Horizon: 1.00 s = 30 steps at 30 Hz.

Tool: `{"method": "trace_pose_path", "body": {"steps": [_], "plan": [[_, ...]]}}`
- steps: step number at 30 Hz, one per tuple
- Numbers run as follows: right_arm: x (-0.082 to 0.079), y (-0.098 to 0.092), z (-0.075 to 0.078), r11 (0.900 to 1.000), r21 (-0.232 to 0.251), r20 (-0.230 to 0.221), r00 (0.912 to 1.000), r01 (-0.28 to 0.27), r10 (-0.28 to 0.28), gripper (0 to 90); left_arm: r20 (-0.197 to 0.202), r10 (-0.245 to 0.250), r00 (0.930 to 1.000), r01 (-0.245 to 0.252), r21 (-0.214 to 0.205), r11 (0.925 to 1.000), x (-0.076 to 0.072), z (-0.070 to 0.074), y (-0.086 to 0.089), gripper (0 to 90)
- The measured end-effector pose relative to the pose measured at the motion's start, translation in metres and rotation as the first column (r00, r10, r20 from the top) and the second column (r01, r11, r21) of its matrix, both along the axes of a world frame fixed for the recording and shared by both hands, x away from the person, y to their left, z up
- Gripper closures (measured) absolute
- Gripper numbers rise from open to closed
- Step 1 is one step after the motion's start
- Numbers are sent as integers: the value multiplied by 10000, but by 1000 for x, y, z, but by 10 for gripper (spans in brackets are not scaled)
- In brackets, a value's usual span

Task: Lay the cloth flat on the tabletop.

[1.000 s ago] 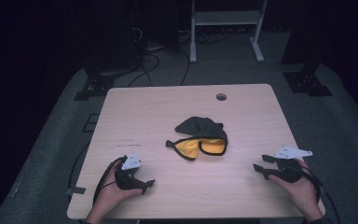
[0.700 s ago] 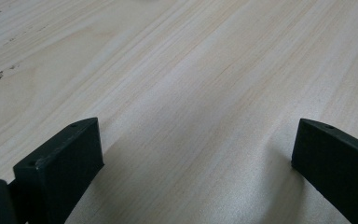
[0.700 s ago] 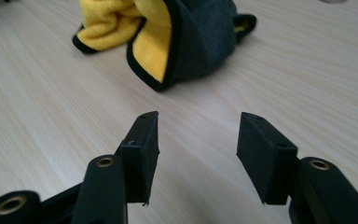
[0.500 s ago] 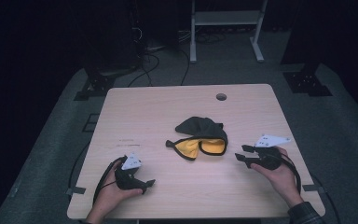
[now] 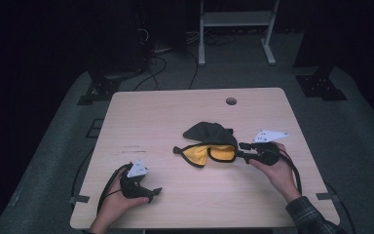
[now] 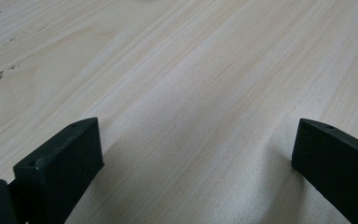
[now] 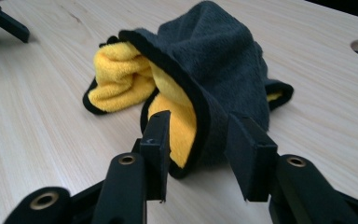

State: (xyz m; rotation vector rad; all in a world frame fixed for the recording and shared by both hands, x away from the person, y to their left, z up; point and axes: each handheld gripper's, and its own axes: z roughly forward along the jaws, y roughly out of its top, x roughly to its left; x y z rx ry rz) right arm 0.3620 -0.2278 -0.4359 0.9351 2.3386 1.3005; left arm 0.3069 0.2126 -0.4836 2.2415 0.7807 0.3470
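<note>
A crumpled cloth (image 5: pixel 209 144), black outside and yellow inside, lies on the light wooden table (image 5: pixel 151 122) a little right of centre. My right gripper (image 5: pixel 241 151) has reached the cloth's right end. In the right gripper view its jaws have just been closing, and the black-edged yellow fold of the cloth (image 7: pixel 214 70) sits between them. The right gripper (image 7: pixel 199 116) is still open, and the fold does not look squeezed. My left gripper (image 5: pixel 153 194) rests near the front left of the table. Its jaws stand wide apart over bare wood (image 6: pixel 196 135), so it is open.
A round cable hole (image 5: pixel 231 101) is set in the table's far side. Cables trail from both grippers over the table's front edge. A white metal frame (image 5: pixel 233 29) and dark equipment stand on the floor behind the table.
The right hand has moved left from the table's right edge to the cloth, and its jaws now straddle the cloth's end. The left hand has stayed where it was.
</note>
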Motion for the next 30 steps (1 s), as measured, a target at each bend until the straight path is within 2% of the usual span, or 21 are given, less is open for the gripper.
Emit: {"method": "trace_pose_path", "body": {"steps": [4,10,14,16,17,22,27,29,30], "plan": [[7,7,-1,10000,-51,10,10000,-81,81,648,4,-1,10000,1,-1,10000,0,0,0,8],[12,13,-6,9998,-6,-214,9996,-183,183,825,4,4,10000,-4,-8,10000,0,0,0,8],[9,12,-1,9994,129,-348,9989,-315,319,858,5,3,10000,-3,-4,10000,0,0,0,8],[4,11,5,9984,276,-388,9979,-501,511,863,4,2,10000,-2,-5,10000,0,0,0,8],[-2,11,12,9965,382,-297,9967,-745,756,865,5,2,10000,-2,-4,10000,0,0,0,8],[-20,10,32,9884,818,14,9917,-1282,1285,867,4,19,10000,-19,-33,10000,0,0,0,8],[-38,11,54,9731,1277,504,9811,-1918,1868,868,4,3,10000,-3,-5,10000,0,0,0,8],[-45,14,64,9675,1343,721,9759,-2144,2062,869,-8,-3,10000,3,6,10000,0,0,0,8],[-45,14,64,9675,1343,721,9759,-2144,2062,869,-8,-3,10000,3,6,10000,0,0,0,8]]}}
